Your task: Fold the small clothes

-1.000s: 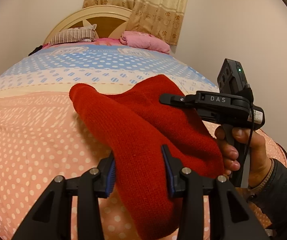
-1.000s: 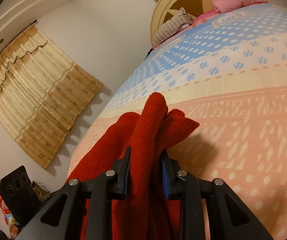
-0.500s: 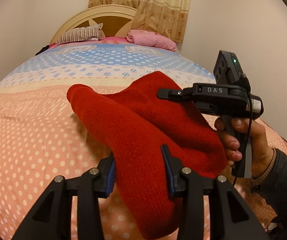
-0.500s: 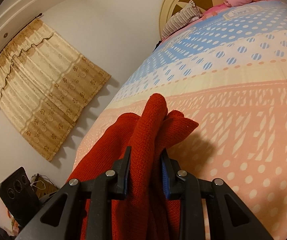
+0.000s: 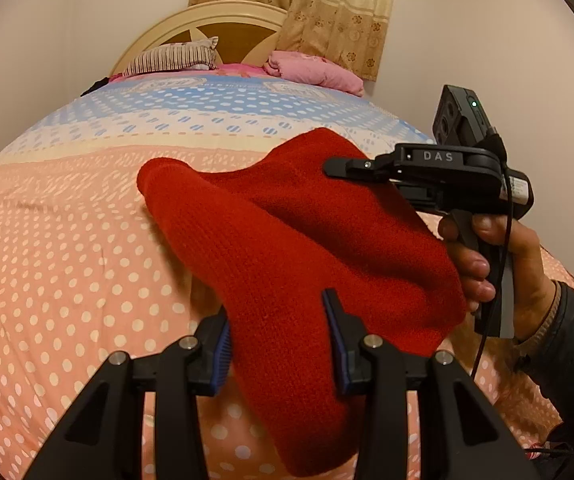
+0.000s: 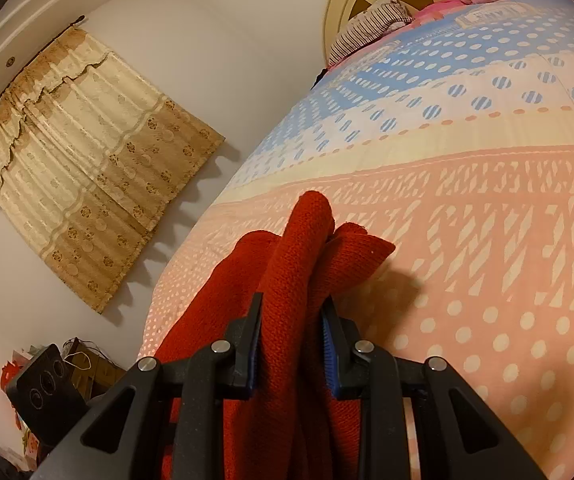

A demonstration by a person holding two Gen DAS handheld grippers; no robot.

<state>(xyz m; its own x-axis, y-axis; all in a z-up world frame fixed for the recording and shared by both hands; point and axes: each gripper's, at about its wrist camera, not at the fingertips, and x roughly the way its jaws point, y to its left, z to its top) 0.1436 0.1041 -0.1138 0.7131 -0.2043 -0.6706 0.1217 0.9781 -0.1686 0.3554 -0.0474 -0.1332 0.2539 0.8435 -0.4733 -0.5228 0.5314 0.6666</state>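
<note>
Two grippers, left gripper (image 5: 279, 344) and right gripper (image 6: 291, 344), clench our red knit garment (image 5: 287, 240) mid-frame above the bed (image 5: 67, 260); next we judge lowering it flat.

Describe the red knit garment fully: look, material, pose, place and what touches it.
The red garment is a thick, ribbed knit, plain and unpatterned. It hangs bunched and doubled over above the bedspread, casting a shadow on it. The left tongs clamp one folded part, the right tongs another gathered part, with a rounded fold sticking up past them. Whether its lower end rests on the bed cannot be told.
</note>
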